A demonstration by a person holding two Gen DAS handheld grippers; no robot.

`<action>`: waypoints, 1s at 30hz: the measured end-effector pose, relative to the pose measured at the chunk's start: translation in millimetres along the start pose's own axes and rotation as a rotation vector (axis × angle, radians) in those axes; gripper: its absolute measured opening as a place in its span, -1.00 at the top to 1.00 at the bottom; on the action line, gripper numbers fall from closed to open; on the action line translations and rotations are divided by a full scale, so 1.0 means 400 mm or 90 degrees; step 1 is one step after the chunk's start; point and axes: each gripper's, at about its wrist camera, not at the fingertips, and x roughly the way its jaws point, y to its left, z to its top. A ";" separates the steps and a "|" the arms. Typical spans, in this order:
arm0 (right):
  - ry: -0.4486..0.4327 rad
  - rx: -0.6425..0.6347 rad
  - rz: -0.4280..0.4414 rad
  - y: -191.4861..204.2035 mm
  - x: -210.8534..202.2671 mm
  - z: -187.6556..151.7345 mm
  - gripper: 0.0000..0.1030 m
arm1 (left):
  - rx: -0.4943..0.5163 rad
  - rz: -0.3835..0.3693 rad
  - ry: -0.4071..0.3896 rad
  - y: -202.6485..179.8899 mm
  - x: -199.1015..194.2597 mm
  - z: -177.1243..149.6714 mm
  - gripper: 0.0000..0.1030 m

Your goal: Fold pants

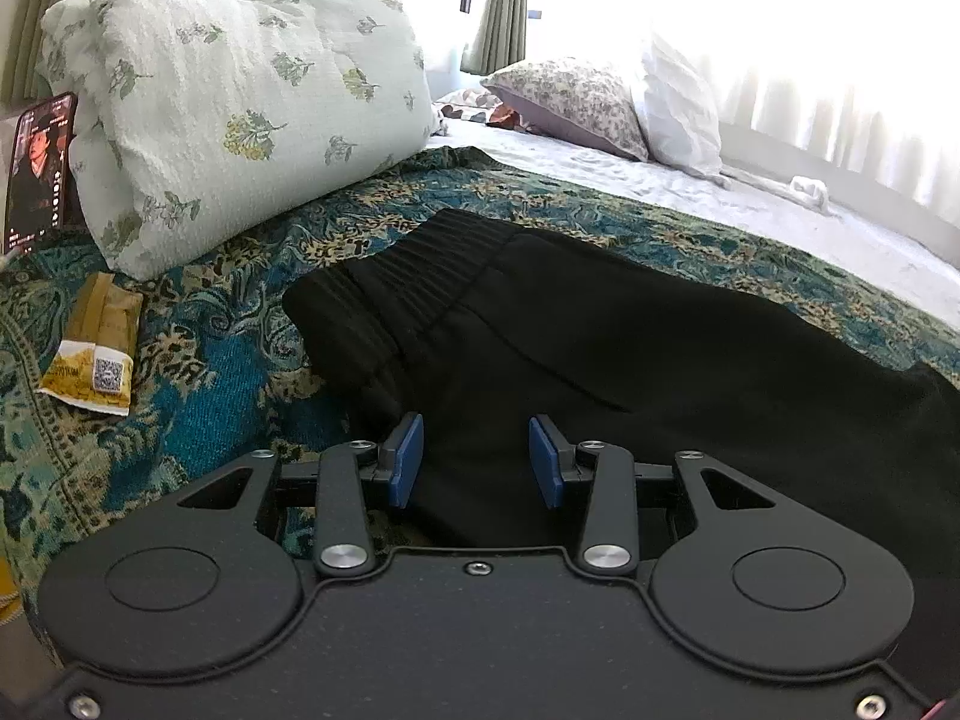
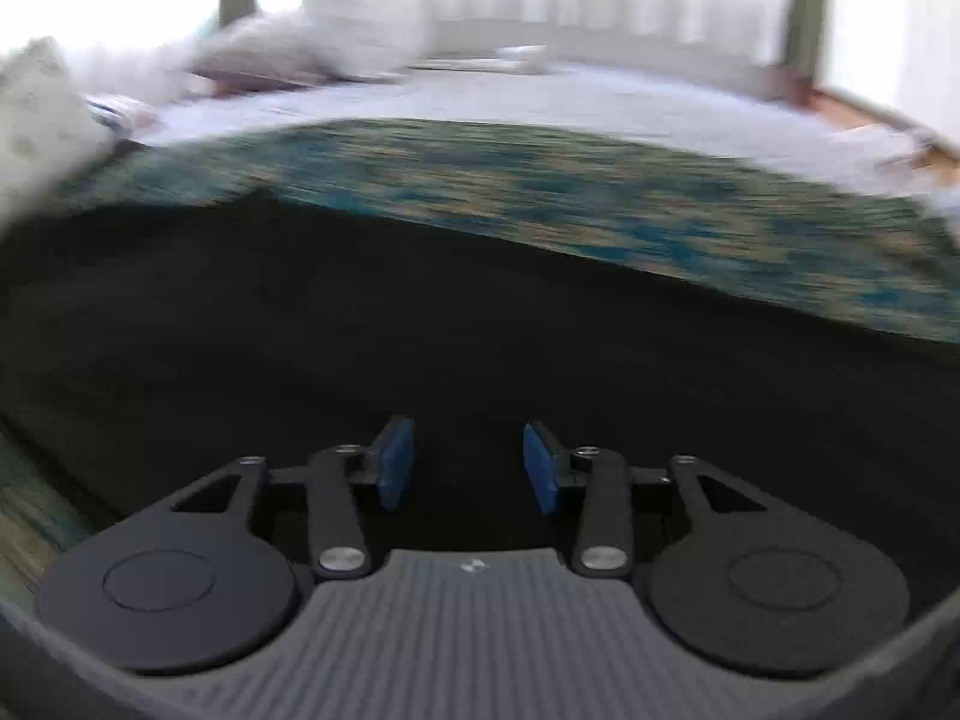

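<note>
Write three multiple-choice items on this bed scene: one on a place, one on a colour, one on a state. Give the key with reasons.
1. Where does the phone stand?
A. on the pants
B. against the folded floral quilt
C. on the white pillow

2. What colour are the pants?
A. black
B. green
C. white

3. How is the left claw?
A. shut on the waistband
B. shut on the packet
C. open, holding nothing

Key: B, its screen leans beside the quilt at the left edge; A, the cloth is black on the patterned blanket; C, its blue pads stand apart with only cloth beyond them.
</note>
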 end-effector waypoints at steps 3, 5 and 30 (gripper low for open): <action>-0.010 0.012 -0.088 -0.112 -0.034 -0.051 -0.53 | 0.008 0.006 0.004 -0.006 0.003 0.006 0.26; -0.014 0.055 -0.127 -0.193 -0.043 -0.072 -0.62 | 0.014 0.012 0.006 -0.011 0.004 0.011 0.26; -0.215 0.500 -0.263 -0.649 -0.227 -0.257 -0.59 | 0.069 -0.128 -0.053 -0.242 -0.165 0.054 0.05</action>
